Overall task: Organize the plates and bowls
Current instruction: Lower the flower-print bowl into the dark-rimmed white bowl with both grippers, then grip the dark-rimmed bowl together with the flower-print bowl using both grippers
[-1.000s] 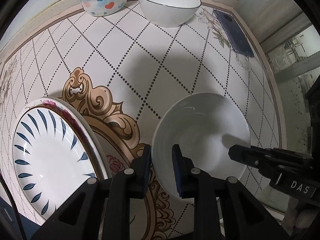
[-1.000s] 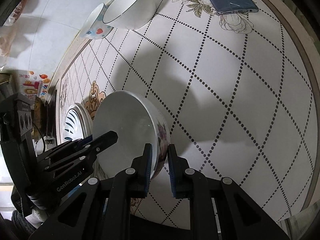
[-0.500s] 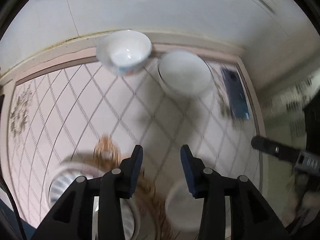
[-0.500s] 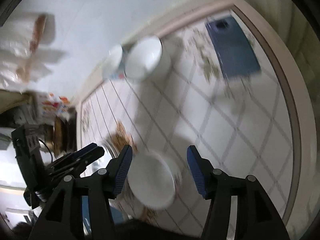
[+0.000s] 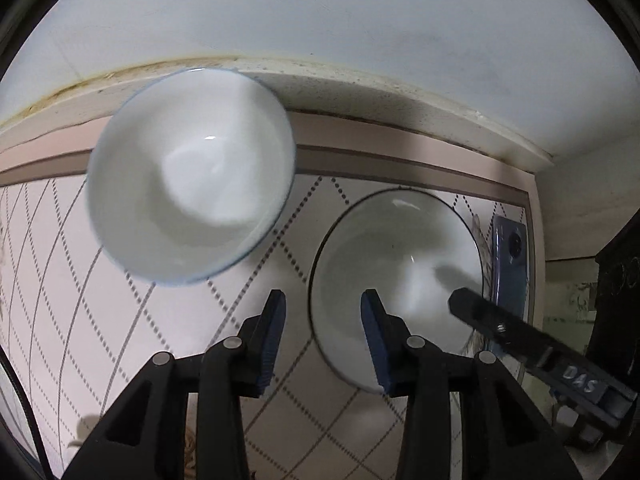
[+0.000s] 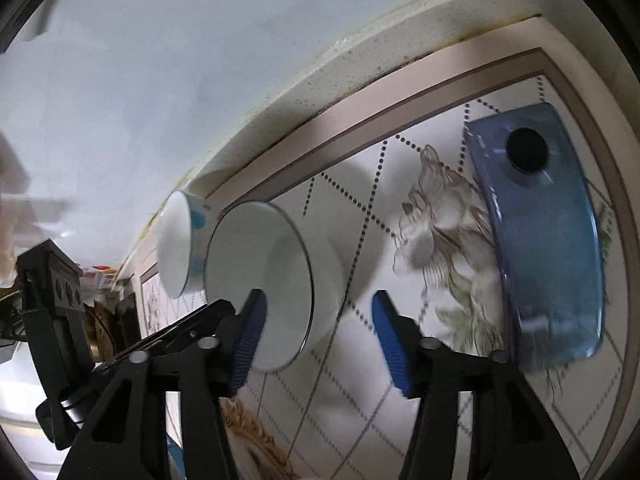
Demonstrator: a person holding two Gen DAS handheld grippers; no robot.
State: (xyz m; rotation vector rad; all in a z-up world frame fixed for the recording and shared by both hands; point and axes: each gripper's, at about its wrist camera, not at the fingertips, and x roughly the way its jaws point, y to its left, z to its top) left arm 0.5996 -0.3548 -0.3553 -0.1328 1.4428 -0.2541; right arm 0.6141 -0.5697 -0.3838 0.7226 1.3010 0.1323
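A white bowl with a thin dark rim (image 5: pixel 396 276) (image 6: pixel 276 276) stands near the table's back edge. A blue-rimmed white bowl (image 5: pixel 192 172) (image 6: pixel 176 248) stands to its left by the wall. My left gripper (image 5: pixel 323 336) is open and empty, straddling the near left rim of the dark-rimmed bowl. My right gripper (image 6: pixel 318 340) is open and empty, its jaws either side of that bowl's right wall. The right gripper's finger (image 5: pixel 500 324) reaches over the bowl in the left wrist view.
A blue phone (image 6: pixel 540 248) (image 5: pixel 508 256) lies on the table to the right of the bowls. The wall ledge (image 5: pixel 360 80) runs just behind them. The patterned tabletop (image 5: pixel 160 340) extends toward me. The left gripper's body (image 6: pixel 60 320) shows at the left.
Both grippers let go of the large white bowl, opened and moved forward to the two bowls at the back of the table. The plates and large bowl have dropped out of view.
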